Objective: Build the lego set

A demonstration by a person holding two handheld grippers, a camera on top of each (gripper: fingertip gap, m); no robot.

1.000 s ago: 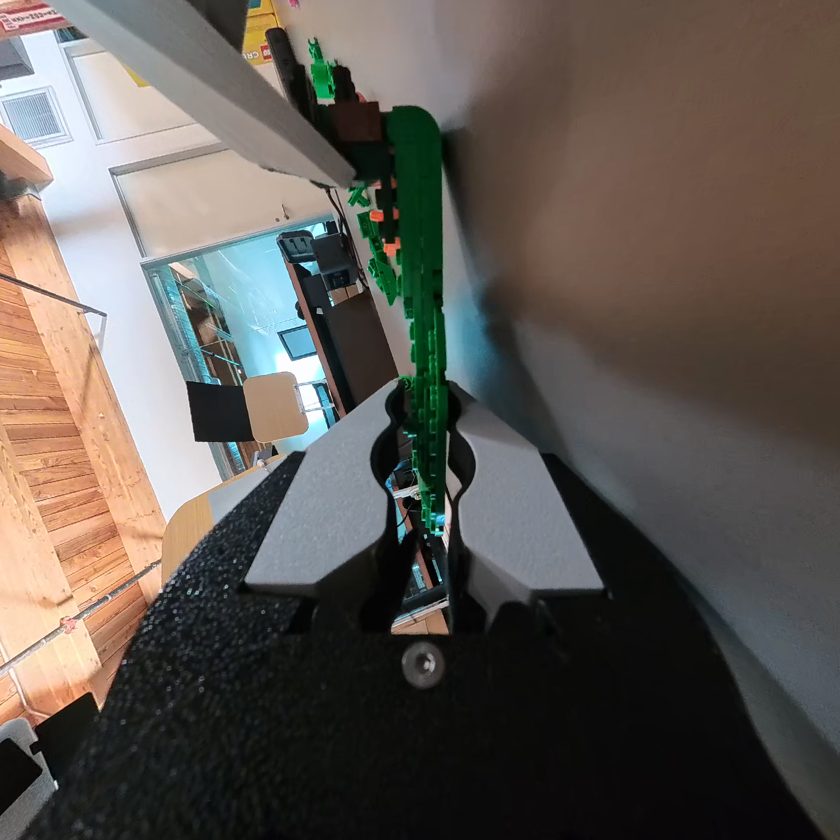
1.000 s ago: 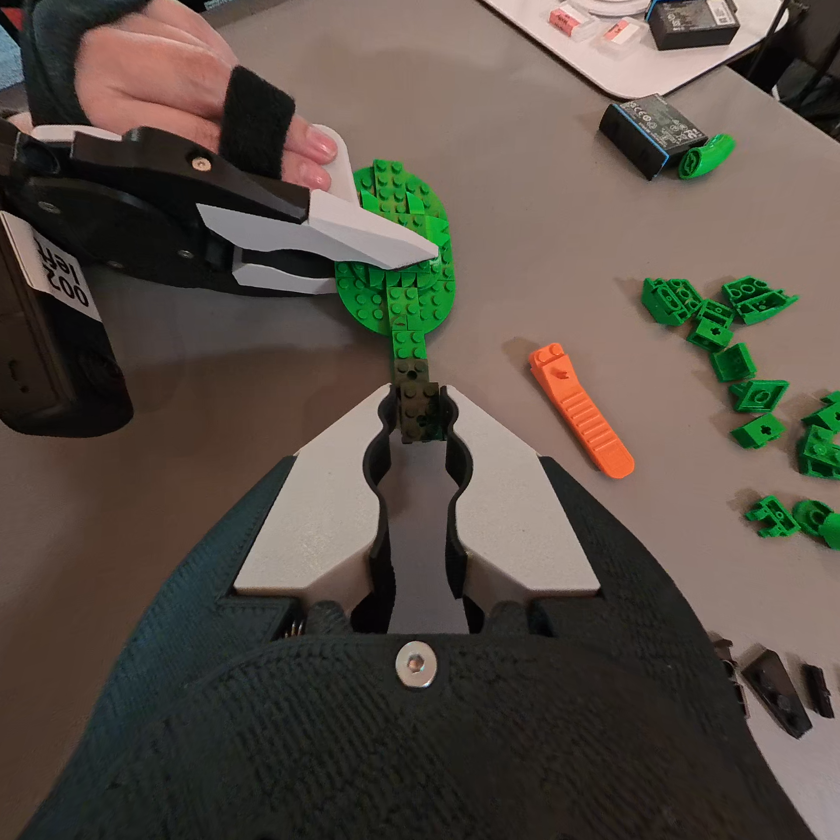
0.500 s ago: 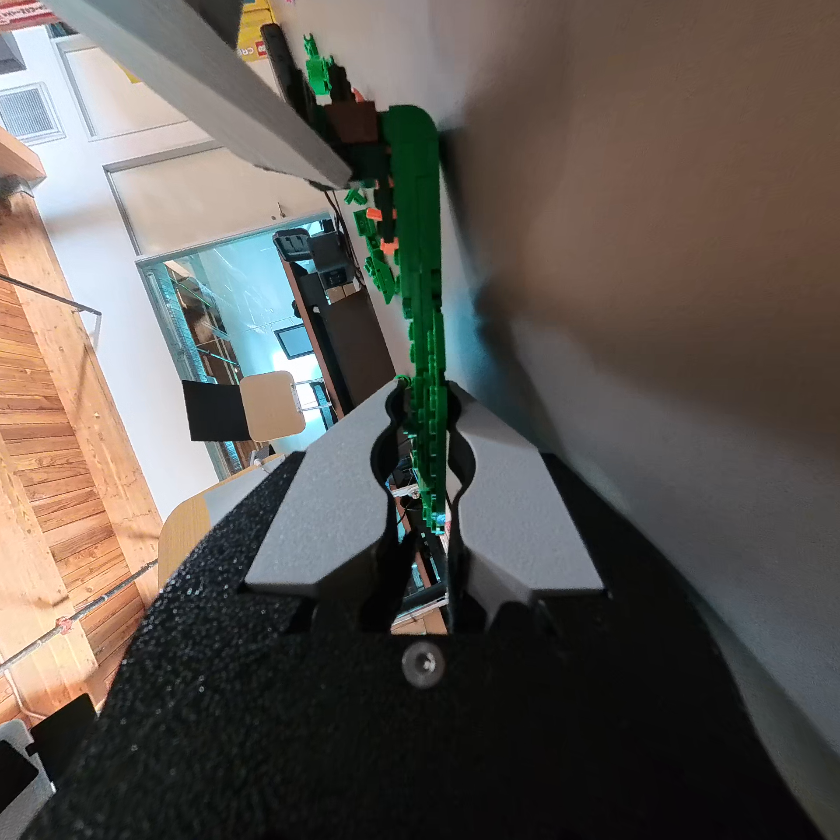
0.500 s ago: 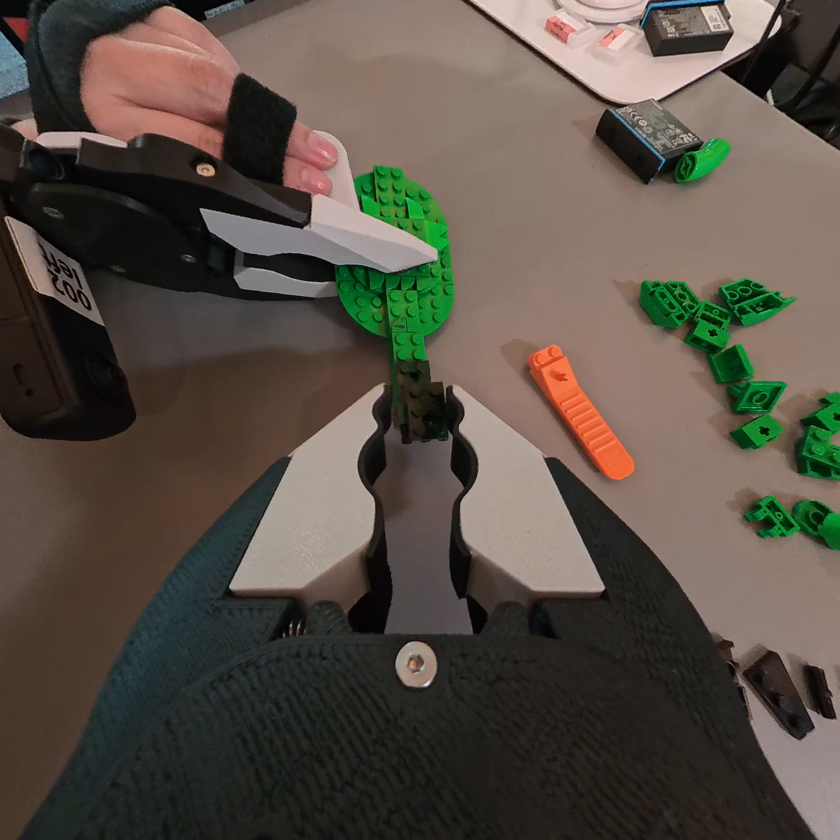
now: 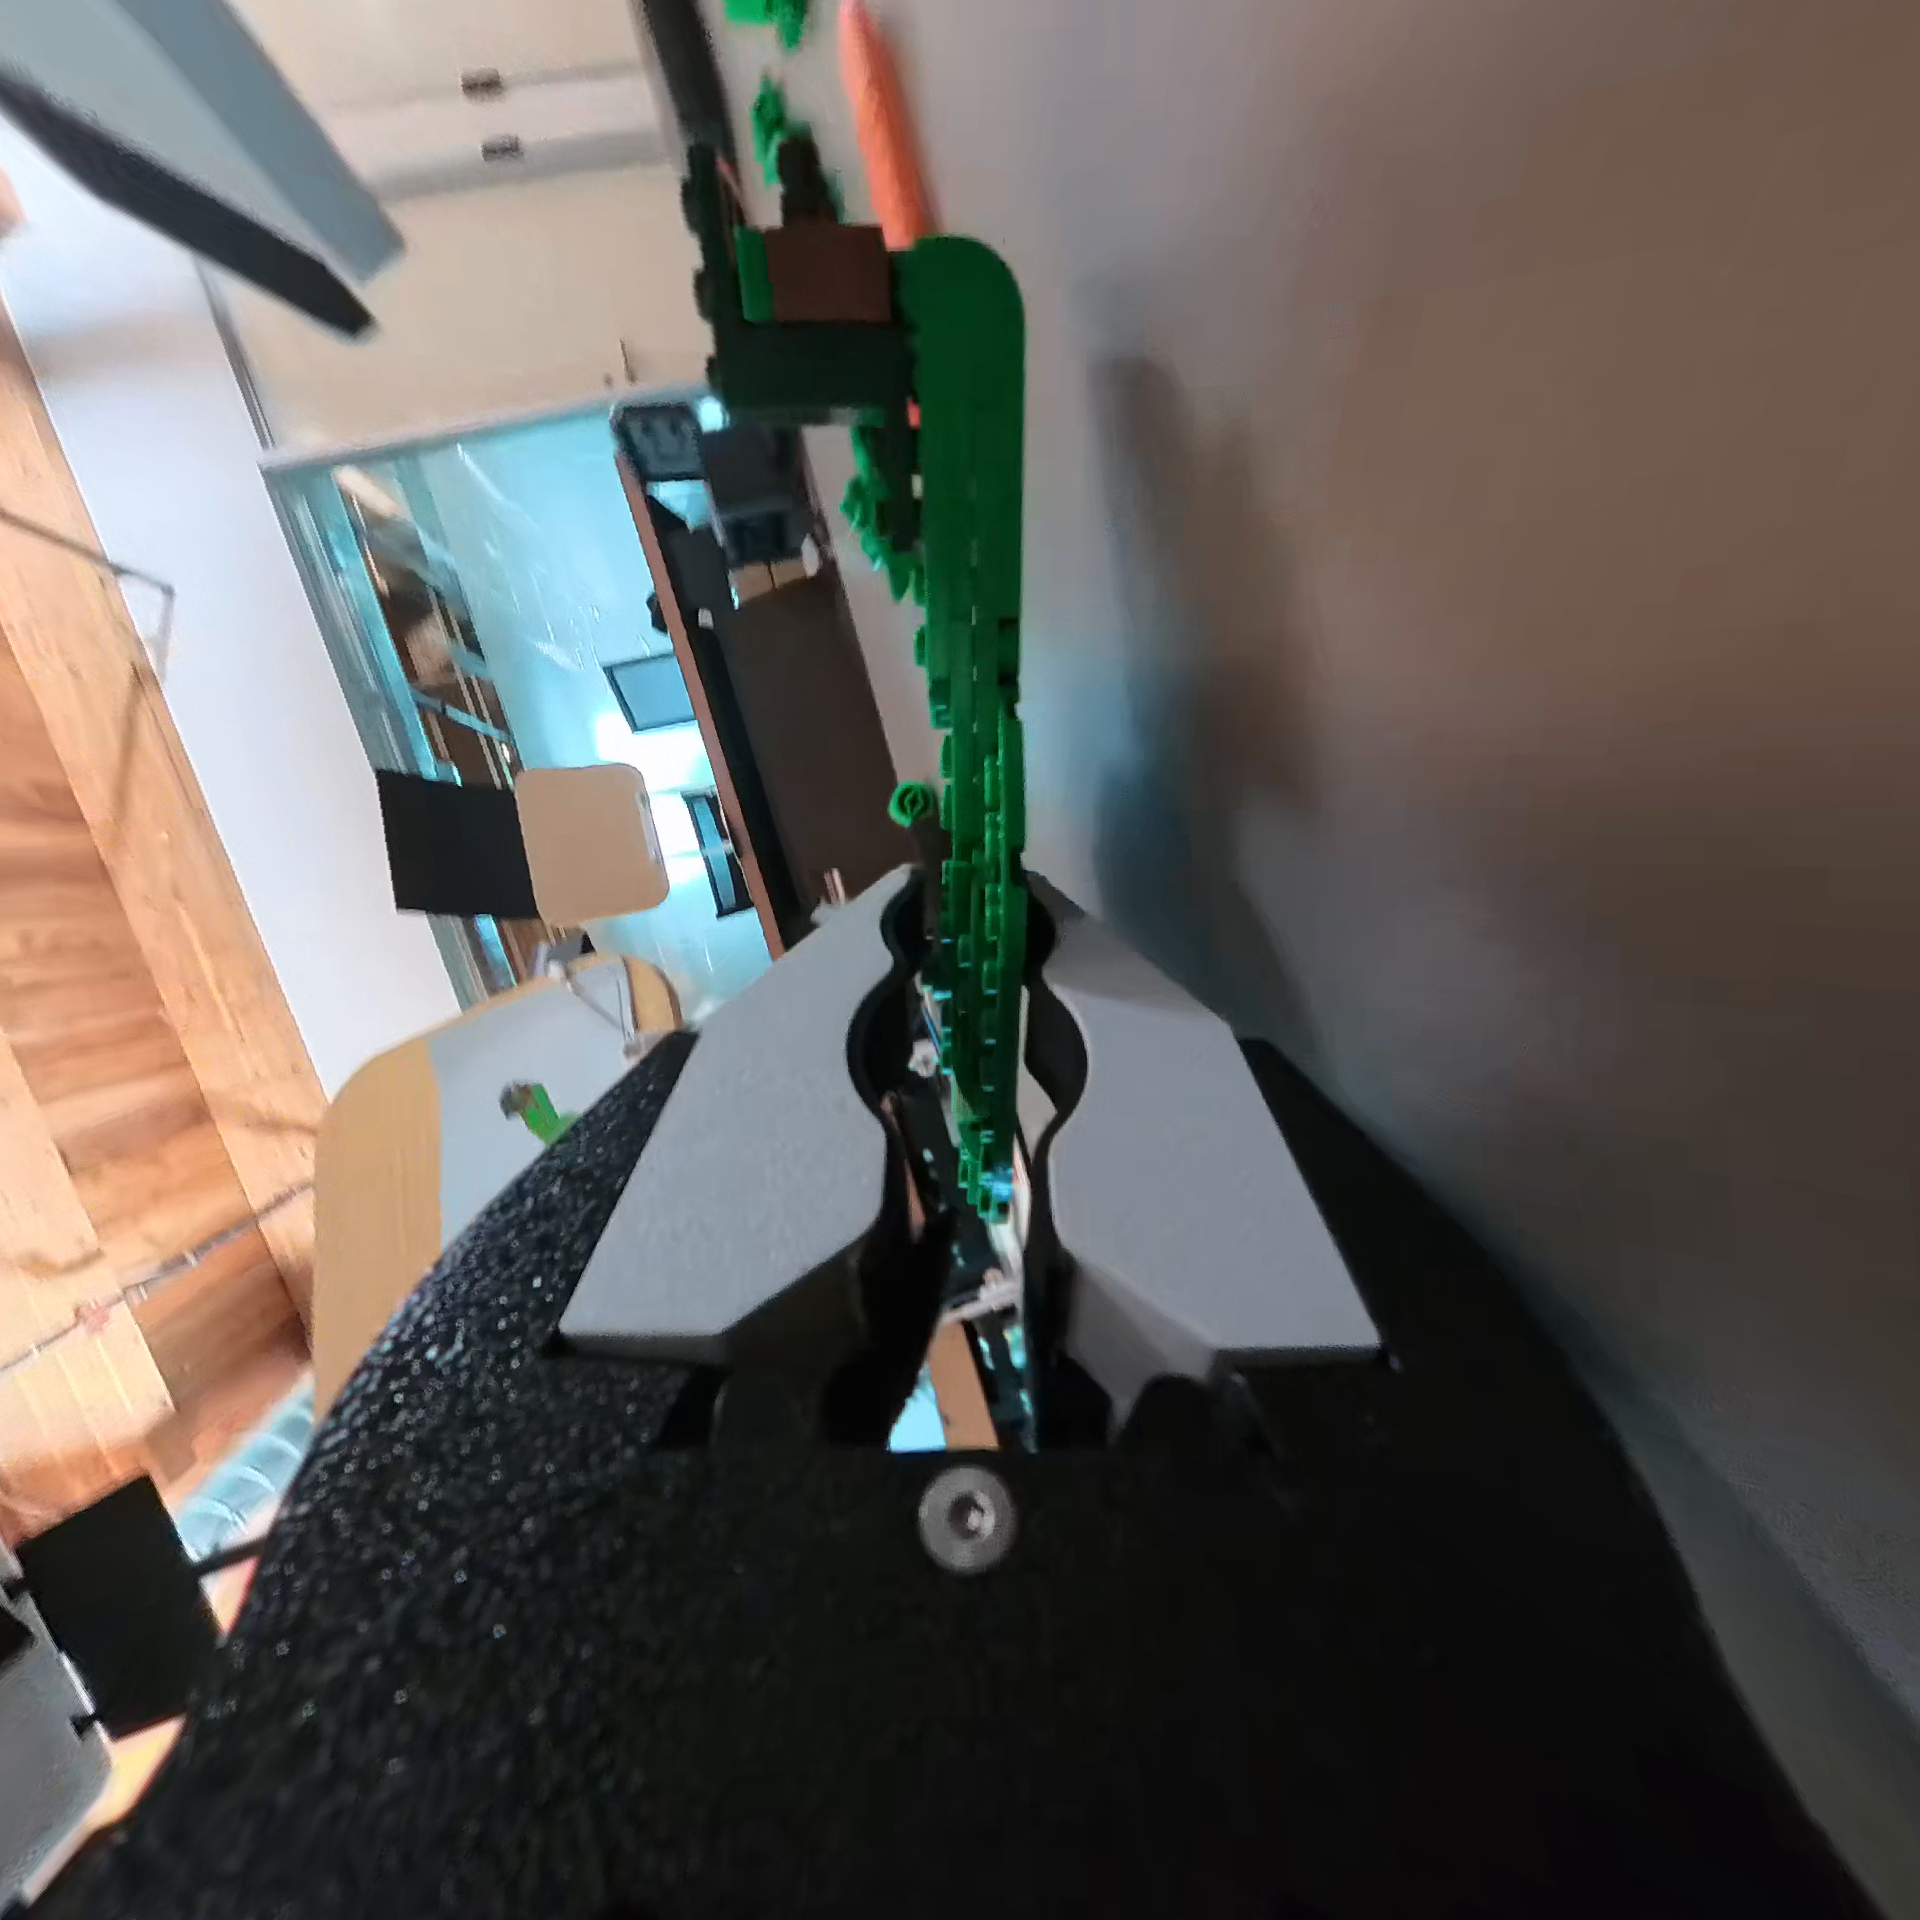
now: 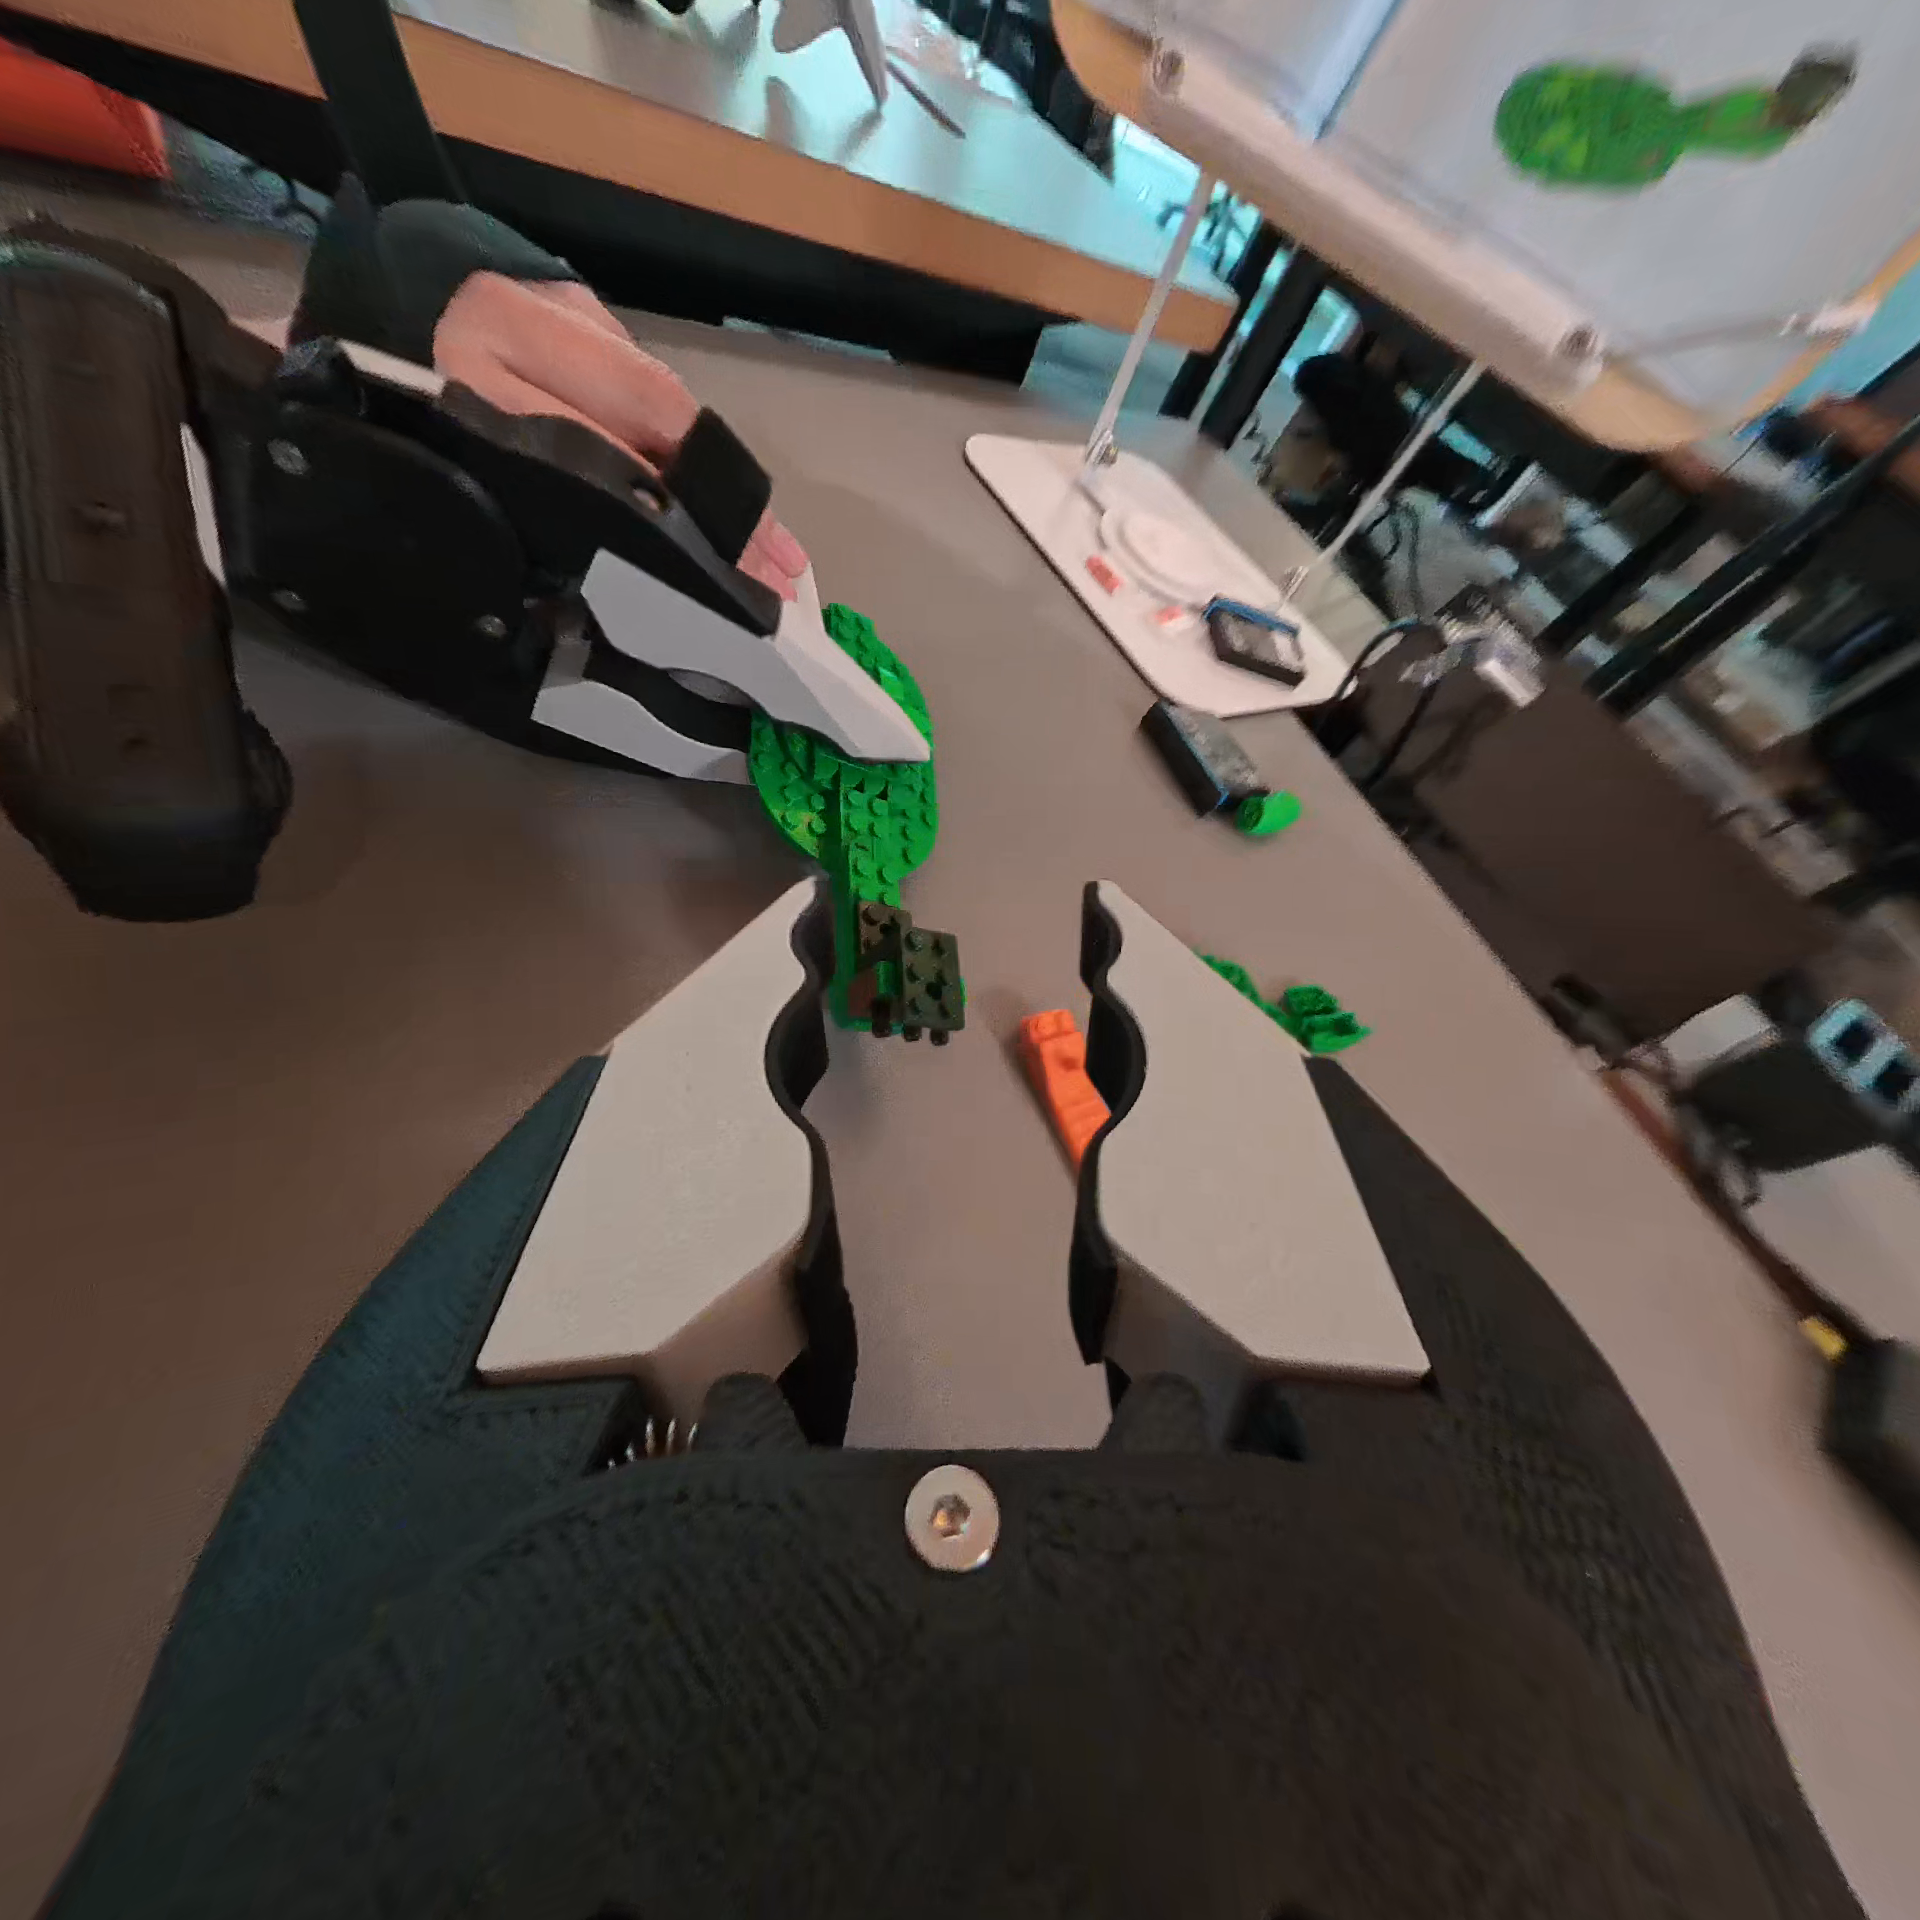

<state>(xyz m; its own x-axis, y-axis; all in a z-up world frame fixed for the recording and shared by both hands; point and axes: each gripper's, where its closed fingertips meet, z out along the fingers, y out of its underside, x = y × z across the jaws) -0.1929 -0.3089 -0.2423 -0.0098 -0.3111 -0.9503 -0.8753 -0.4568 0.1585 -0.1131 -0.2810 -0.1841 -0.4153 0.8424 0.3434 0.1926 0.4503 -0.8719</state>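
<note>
A green Lego leaf (image 6: 862,800) with a dark green and brown stem block (image 6: 914,977) is tilted on the grey table (image 6: 416,987). My left gripper (image 6: 821,727) is shut on the leaf's edge, held by a hand. In the left wrist view the leaf (image 5: 971,644) runs edge-on between the left gripper's (image 5: 977,914) closed fingers, with the stem block (image 5: 821,322) at its far end. My right gripper (image 6: 951,904) is open and empty, just short of the stem block. It shows blurred in the left wrist view (image 5: 208,187).
An orange brick separator (image 6: 1060,1081) lies by my right finger. Loose green pieces (image 6: 1309,1023) lie to the right. A black battery (image 6: 1195,753), a white tray (image 6: 1143,582) and a picture sheet on a stand (image 6: 1621,125) are farther back. Left tips to right tips: about 11 cm.
My right gripper has opened, let go of the stem block and pulled back, tilting up. The left gripper still grips the leaf, now tipped up off the table.
</note>
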